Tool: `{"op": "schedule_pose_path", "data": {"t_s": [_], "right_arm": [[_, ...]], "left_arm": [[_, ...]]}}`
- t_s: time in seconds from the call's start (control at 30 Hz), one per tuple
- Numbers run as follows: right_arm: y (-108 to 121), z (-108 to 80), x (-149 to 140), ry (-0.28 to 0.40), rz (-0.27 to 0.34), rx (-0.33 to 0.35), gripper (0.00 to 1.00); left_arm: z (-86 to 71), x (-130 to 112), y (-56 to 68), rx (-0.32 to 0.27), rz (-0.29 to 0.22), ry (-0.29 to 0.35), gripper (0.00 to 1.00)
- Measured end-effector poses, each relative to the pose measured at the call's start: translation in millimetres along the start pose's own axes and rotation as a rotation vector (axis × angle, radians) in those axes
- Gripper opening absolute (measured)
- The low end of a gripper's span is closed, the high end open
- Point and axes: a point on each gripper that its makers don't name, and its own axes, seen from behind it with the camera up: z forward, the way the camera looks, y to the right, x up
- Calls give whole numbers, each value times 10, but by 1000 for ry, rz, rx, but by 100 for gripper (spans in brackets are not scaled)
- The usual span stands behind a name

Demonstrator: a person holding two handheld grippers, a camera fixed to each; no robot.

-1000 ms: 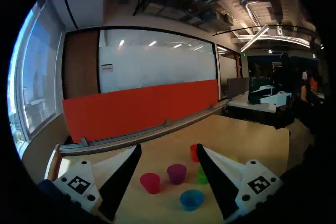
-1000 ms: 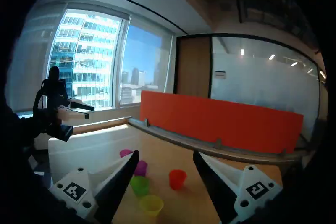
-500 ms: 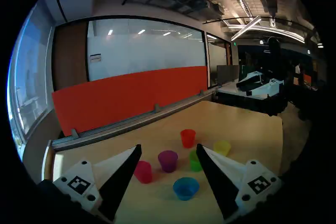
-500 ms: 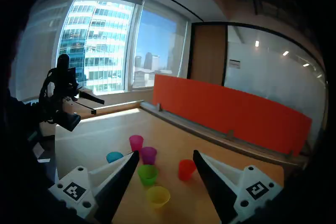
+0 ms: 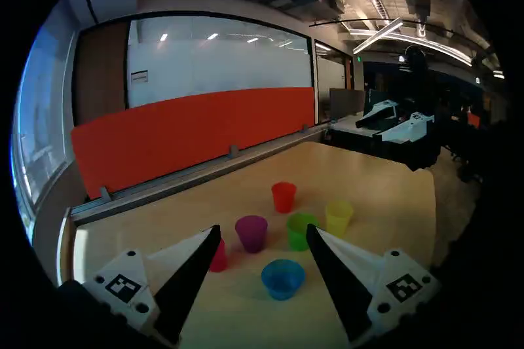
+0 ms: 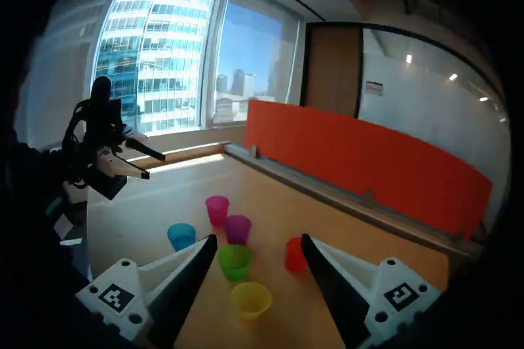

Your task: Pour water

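Observation:
Several small plastic cups stand close together on a wooden table (image 5: 373, 179). In the left gripper view a blue cup (image 5: 282, 278) is nearest, then purple (image 5: 251, 233), green (image 5: 300, 230), yellow (image 5: 338, 217) and red (image 5: 283, 196). A pink cup (image 5: 219, 258) is half hidden by a finger. My left gripper (image 5: 262, 228) hangs open above them, holding nothing. In the right gripper view the yellow cup (image 6: 251, 300) is nearest, with green (image 6: 234, 261), purple (image 6: 237, 228), pink (image 6: 217, 209), blue (image 6: 181, 236) and red (image 6: 293, 254) beyond. My right gripper (image 6: 257, 239) is open and holds nothing.
An orange partition (image 5: 196, 126) on a metal rail runs along the table's far edge. Tall windows (image 6: 164, 67) stand behind the table end. The left gripper (image 6: 114, 152), held by a dark-sleeved hand, shows far left in the right gripper view; the right gripper (image 5: 393, 123) shows far right in the left gripper view.
Both cameras have tilted down and come closer to the cups. The yellow cup has entered the left gripper view; the blue and pink cups have come into full sight in the right gripper view.

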Motion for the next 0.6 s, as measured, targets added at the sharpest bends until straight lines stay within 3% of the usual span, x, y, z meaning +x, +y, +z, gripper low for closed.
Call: {"op": "schedule_pose_path", "data": {"t_s": [0.6], "right_arm": [[-68,441,-510,-104,-30,29,99]], "left_arm": [[315,-838,266,-76,28,-144,97]]}}
